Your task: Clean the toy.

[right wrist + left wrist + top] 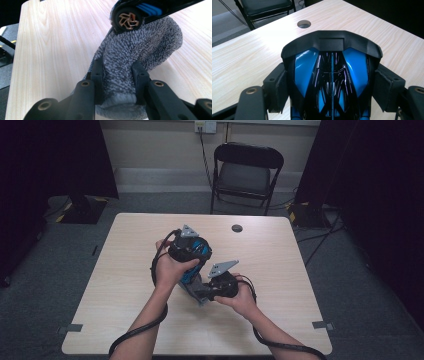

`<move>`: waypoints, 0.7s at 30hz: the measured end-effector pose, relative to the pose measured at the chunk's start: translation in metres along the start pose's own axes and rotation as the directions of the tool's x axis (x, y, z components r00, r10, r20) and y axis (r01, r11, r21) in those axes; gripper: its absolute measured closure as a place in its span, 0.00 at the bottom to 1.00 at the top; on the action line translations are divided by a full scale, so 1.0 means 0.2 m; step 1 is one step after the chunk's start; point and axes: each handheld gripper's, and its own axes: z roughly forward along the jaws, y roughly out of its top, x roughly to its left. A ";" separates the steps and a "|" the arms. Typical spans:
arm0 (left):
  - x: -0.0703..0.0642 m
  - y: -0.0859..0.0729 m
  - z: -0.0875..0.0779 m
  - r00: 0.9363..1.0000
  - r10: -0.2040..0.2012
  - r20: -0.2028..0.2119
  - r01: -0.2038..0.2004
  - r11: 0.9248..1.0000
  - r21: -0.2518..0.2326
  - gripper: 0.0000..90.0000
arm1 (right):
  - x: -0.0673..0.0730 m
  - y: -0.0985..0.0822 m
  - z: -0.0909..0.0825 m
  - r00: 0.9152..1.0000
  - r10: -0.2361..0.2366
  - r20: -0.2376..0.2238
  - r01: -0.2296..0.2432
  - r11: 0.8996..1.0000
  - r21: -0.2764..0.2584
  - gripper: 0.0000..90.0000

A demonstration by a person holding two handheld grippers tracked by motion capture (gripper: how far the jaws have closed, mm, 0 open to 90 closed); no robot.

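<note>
Clamping the toy car between its jaws, the left gripper could lose it if the right gripper, jaws pinched on the grey cloth, rubs hard above the bench.

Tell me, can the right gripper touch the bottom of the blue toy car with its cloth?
Probably yes. The right gripper is shut on the grey cloth, and the cloth already presses against the blue toy car beside a wheel. The left gripper holds the car up off the table, leaving its underside free.
</note>
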 end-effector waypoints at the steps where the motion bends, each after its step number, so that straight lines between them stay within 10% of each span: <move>1: 0.01 0.00 0.00 1.000 -0.002 -0.002 0.002 1.000 0.001 0.28 | 0.00 0.00 0.00 1.000 -0.002 -0.004 0.002 1.000 0.001 0.77; 21: 0.13 -0.05 -0.08 0.996 -0.053 -0.066 0.052 0.999 -0.008 0.28 | 0.05 -0.01 0.02 0.998 -0.049 -0.032 0.051 0.998 0.047 0.77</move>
